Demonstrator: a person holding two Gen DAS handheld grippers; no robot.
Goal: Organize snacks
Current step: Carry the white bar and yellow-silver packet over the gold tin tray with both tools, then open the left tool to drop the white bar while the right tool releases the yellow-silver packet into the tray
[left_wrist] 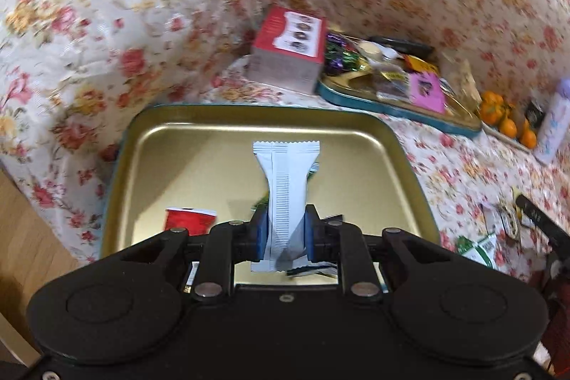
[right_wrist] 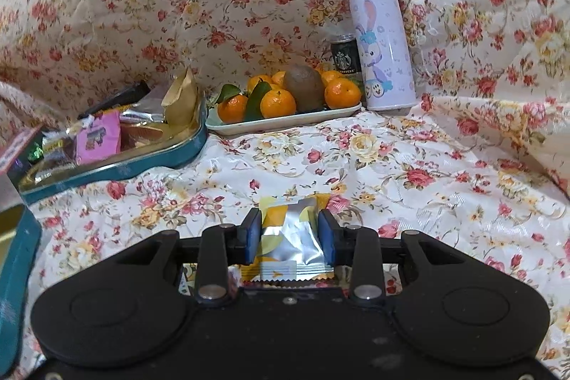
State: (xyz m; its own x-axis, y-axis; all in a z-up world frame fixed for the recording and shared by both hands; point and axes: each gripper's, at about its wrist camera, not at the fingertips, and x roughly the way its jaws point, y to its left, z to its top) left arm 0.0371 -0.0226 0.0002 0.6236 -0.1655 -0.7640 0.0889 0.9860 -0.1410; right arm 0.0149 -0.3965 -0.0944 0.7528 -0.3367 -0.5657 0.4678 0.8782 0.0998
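Observation:
My left gripper (left_wrist: 287, 230) is shut on a white snack packet (left_wrist: 287, 180), held above a gold tin tray (left_wrist: 356, 166) with a teal rim. A red packet (left_wrist: 188, 219) lies in that tray at the near left. My right gripper (right_wrist: 290, 235) is shut on a yellow and silver snack packet (right_wrist: 290, 230), low over the floral cloth (right_wrist: 392, 166). A second teal tin (right_wrist: 142, 162) full of mixed snacks sits at the back left; it also shows in the left wrist view (left_wrist: 392, 102).
A red box (left_wrist: 288, 48) stands behind the gold tray. A white plate (right_wrist: 285, 121) of tangerines and a kiwi, a purple bottle (right_wrist: 383, 41) and a dark can (right_wrist: 343, 56) stand at the back. Loose packets (left_wrist: 481, 246) lie on the cloth right of the tray.

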